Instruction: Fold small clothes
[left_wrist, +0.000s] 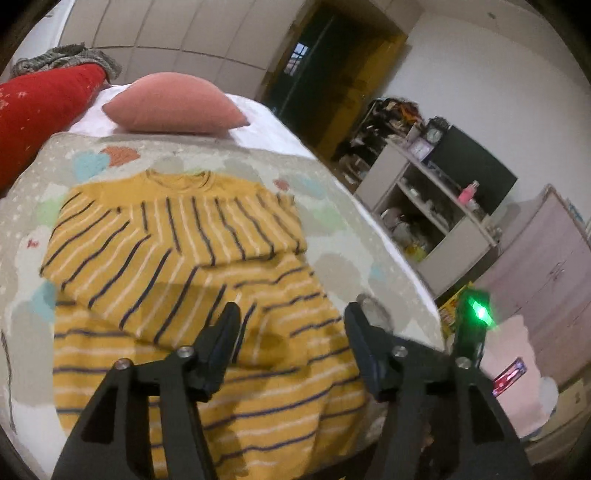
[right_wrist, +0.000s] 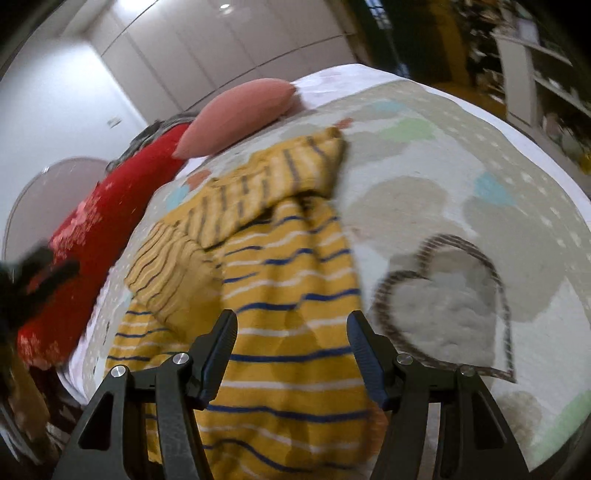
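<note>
A: Where's the sweater (left_wrist: 177, 258)?
B: Flat on the blanket (left_wrist: 351, 229) on the bed, neck toward the pink pillow (left_wrist: 173, 103). Yellow w/ dark + white stripes. Both sleeves lie folded in across the chest; lower half is spread toward the cameras.
A: Left gripper (left_wrist: 291, 325)?
B: Above the hem area, jaws apart, nothing btwn them, not touching the cloth as far as I can see.
A: Right gripper (right_wrist: 291, 328)?
B: Same, jaws wide, empty, over the sweater's (right_wrist: 280, 295) lower part near its right edge, just beside a grey heart (right_wrist: 447, 306) printed on the blanket.
A: Anything else nearby?
B: Red blanket (left_wrist: 40, 110) along the left side of the bed, shelves (left_wrist: 424, 206) w/ clutter off to the right. Pics are blurry.
</note>
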